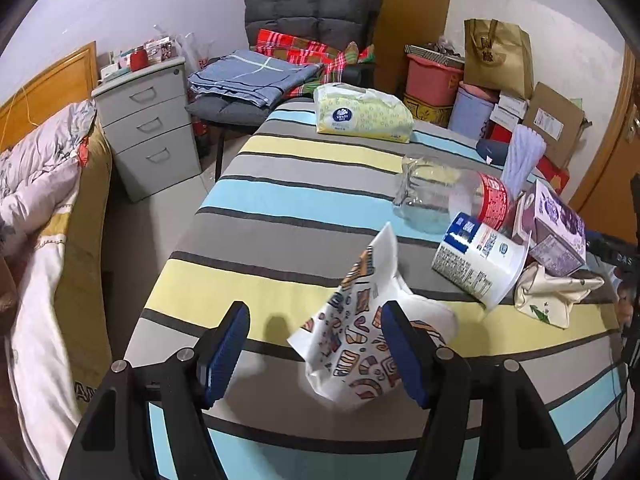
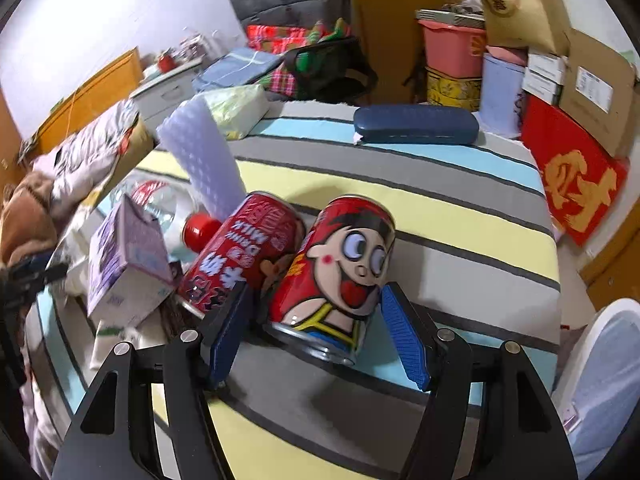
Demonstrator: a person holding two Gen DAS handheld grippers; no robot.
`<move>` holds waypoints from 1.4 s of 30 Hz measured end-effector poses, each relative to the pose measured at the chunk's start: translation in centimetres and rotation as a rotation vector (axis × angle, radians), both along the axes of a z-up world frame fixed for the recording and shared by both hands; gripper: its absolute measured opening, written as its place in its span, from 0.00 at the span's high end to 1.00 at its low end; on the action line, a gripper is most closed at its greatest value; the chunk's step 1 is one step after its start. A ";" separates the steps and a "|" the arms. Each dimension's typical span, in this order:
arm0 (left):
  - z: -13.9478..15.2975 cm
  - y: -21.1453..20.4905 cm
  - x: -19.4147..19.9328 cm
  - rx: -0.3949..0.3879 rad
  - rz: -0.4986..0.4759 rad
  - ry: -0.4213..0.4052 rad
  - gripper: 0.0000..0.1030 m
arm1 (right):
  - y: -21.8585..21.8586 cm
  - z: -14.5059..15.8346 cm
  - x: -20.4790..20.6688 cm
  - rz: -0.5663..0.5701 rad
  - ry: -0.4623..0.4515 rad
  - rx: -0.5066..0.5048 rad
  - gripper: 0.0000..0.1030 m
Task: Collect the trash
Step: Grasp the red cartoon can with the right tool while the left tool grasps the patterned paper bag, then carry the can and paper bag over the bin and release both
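My left gripper [image 1: 316, 344] is open on both sides of a crumpled patterned paper wrapper [image 1: 360, 336] on the striped table [image 1: 280, 216]; the right finger touches it. Behind lie a white yogurt cup [image 1: 480, 260], a clear plastic bottle [image 1: 444, 196], a purple carton [image 1: 556, 224] and a crushed cream carton [image 1: 552, 292]. My right gripper [image 2: 316, 328] is open around a red cartoon can [image 2: 336, 268] lying on its side. A second red can [image 2: 244, 248], the purple carton [image 2: 128, 264] and the bottle's red cap [image 2: 200, 232] lie to its left.
A tissue pack [image 1: 360, 114] and a blue glasses case [image 2: 416, 124] lie at the table's far end. A white foam sleeve [image 2: 200, 156] stands among the trash. A grey drawer unit [image 1: 148, 128], a chair with blankets [image 1: 280, 72], boxes and bins [image 1: 480, 80] surround the table.
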State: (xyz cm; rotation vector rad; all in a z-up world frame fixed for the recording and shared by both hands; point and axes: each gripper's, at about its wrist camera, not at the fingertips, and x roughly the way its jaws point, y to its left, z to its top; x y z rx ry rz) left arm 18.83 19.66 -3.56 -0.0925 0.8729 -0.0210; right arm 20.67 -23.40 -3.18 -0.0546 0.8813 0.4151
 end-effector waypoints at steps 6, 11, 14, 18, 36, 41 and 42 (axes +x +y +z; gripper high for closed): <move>-0.8 0.0 1.0 -0.040 -0.037 0.025 0.34 | 0.3 -0.6 0.3 -0.042 0.008 0.026 0.42; -1.0 -0.6 1.4 -0.072 -0.055 0.021 0.34 | 0.5 -0.5 -0.2 -0.051 -0.010 0.004 0.43; -1.3 -1.3 1.0 -0.119 -0.086 0.030 0.34 | 0.4 -0.5 -0.6 -0.065 -0.020 0.002 0.43; -1.2 -2.3 0.0 -0.108 -0.095 0.034 0.37 | 0.4 -0.6 -0.9 -0.088 -0.036 -0.012 0.44; 0.6 -4.7 -2.6 -0.146 -0.055 -0.027 0.69 | -1.2 -0.1 -3.7 -0.166 -0.069 0.021 0.45; 1.1 -5.6 -3.4 -0.154 -0.044 -0.043 0.72 | -1.8 0.3 -4.4 -0.180 -0.089 0.040 0.46; 1.2 -5.7 -3.5 -0.158 -0.041 -0.048 0.72 | -1.9 0.3 -4.6 -0.182 -0.090 0.042 0.46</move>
